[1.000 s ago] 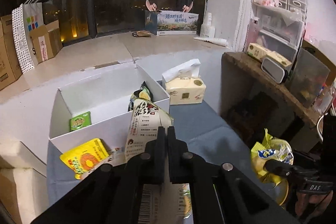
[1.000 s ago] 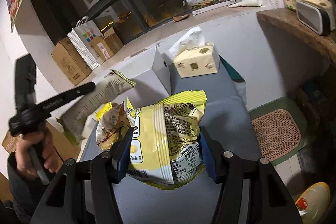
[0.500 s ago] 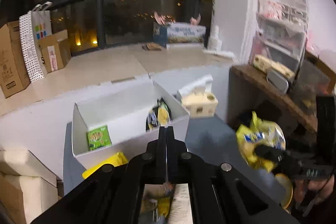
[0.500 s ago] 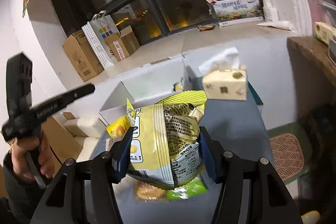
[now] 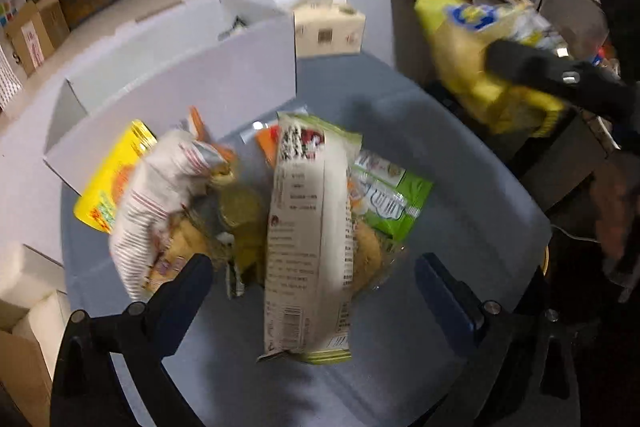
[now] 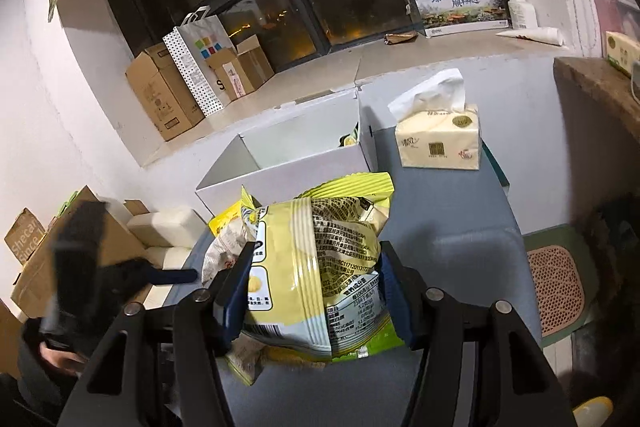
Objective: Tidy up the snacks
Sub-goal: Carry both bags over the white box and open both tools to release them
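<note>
My left gripper [image 5: 316,287] hangs over a pile of snacks on the grey-blue table [image 5: 460,211]. Its jaws are opening wide. A long pale packet [image 5: 308,235] lies loose between the fingers [image 5: 188,287], and neither pad presses on it. Around it lie a yellow packet [image 5: 108,179], a striped white packet [image 5: 160,195] and a green packet [image 5: 388,195]. The open white box [image 5: 180,75] stands just behind the pile. My right gripper [image 6: 316,291] is shut on a yellow chip bag [image 6: 320,259], held above the table in front of the white box [image 6: 288,163].
A tissue box [image 6: 440,139] stands right of the white box. Cardboard boxes [image 6: 160,95] and a dotted paper bag [image 6: 196,59] sit on the window ledge at left. A wooden shelf [image 6: 600,87] juts in at right, above a floor mat [image 6: 556,291].
My left gripper was shut on the long pale packet and held it up; it has dropped towards the pile and opened, leaving the packet loose. My right gripper still holds the yellow bag and drifted sideways.
</note>
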### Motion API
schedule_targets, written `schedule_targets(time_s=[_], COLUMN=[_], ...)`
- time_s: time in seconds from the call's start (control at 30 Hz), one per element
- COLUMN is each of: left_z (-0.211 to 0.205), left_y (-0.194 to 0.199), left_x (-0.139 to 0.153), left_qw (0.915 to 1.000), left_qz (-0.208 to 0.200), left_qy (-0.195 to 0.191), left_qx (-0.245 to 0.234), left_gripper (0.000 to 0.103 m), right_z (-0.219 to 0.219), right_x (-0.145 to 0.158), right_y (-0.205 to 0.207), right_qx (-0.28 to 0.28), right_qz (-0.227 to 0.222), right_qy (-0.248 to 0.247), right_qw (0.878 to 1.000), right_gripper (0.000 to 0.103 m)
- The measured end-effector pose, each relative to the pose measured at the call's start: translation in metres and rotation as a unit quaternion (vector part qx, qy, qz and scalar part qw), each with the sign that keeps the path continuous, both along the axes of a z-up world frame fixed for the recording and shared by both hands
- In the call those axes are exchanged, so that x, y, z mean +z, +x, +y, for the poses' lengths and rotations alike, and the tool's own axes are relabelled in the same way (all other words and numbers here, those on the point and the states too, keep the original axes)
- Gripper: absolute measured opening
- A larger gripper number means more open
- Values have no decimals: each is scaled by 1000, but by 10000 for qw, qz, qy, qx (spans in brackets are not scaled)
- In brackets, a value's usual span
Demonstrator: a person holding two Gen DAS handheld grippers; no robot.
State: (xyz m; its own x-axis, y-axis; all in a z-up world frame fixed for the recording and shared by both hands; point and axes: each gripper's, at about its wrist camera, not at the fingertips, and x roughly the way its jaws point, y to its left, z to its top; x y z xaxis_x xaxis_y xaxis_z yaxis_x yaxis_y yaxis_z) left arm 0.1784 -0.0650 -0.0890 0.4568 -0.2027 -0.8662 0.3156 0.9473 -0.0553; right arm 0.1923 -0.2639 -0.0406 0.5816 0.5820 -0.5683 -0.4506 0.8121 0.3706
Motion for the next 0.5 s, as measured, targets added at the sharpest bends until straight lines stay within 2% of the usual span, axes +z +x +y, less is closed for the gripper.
schedule_targets(time_s=[0.23,0.27,0.3,0.33,0.37,0.5], left_z=[-9,-8,-7,-6,-5,1], left_y=[16,19,20,21,19,12], left_x=[-27,-29,-31,-32,-30,-15], left_qw=[9995,9996,9995,9994,9996,9999], left_qz=[255,232,247,251,177,-104], left_qy=[131,145,133,228,199,75], left_qx=[-111,-124,-142,-52,-7,96], left_gripper=[101,81,47,31,27,25], right_z=[-13,-13,-14,-15,-15,-12], right_x=[-8,-9,-10,-11,-12,-12], right_y=[-6,-5,-5,-4,-4,-3], right_qx=[-99,-105,-126,-135,-132,-107], right_qz=[110,133,154,173,184,181], right_qy=[46,46,53,64,68,52], right_qw=[9999,9998,9998,9997,9997,9998], right_gripper=[63,63,63,63,63,63])
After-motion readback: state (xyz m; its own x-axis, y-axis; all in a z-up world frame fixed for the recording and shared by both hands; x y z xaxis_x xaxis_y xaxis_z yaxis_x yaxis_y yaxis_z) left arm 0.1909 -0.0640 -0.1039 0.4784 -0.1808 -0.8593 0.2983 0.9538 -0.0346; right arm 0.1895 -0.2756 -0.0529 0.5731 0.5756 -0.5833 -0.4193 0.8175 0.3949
